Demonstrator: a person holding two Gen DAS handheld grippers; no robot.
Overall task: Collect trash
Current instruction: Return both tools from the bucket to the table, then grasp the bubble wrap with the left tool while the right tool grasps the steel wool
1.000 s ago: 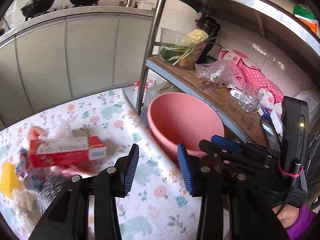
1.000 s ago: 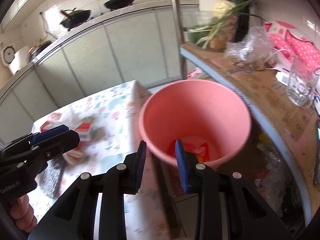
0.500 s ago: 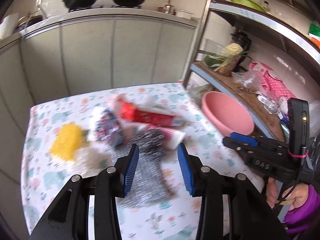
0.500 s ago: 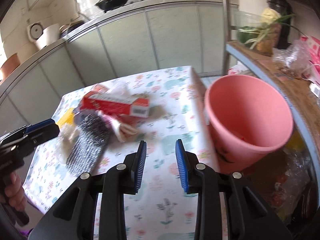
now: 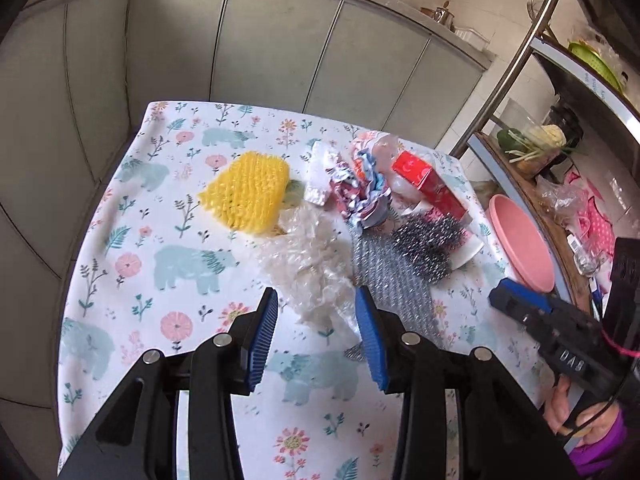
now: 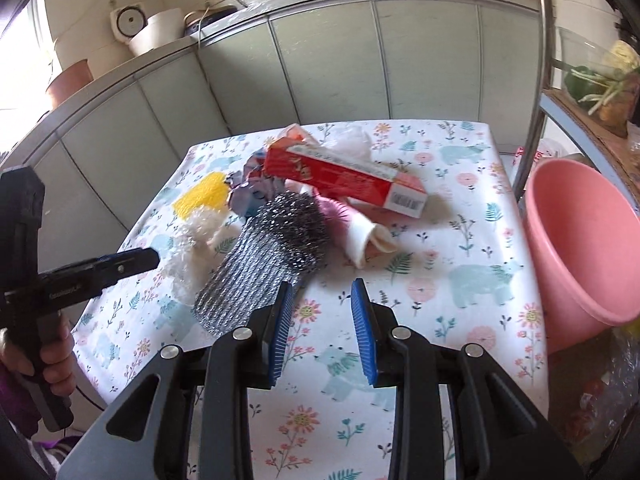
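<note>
The left gripper point(image 5: 316, 336) hangs over the worktop point(image 5: 120, 280) with its blue-padded jaws apart and nothing clamped; between them, lower down, shows the near edge of a crumpled clear plastic film point(image 5: 308, 264). The right gripper point(image 6: 323, 330) also stands with its jaws parted and empty above bare floral cloth, its left pad just beside the near end of a silver mesh sleeve point(image 6: 244, 276).

The trash lies in one heap on the worktop, which is covered by a white cloth printed with bears and flowers. Taking the silver mesh sleeve as the landmark: a dark steel-wool scourer point(image 6: 296, 224) sits on its far end, touching it. The clear film lies just to its left. Beyond the film is a yellow knobbly foam net point(image 5: 246, 190). Behind the sleeve is a crumpled multicoloured wrapper point(image 5: 360, 192), and past the scourer a long red cardboard box point(image 6: 344, 178) lies tilted on the heap. A white rolled paper piece point(image 6: 366, 236) lies right of the scourer, under the box's end.

Well to the right of the sleeve, off the worktop's edge, stands a pink plastic bucket point(image 6: 576, 248) beside a metal shelf rack point(image 6: 542, 60).
</note>
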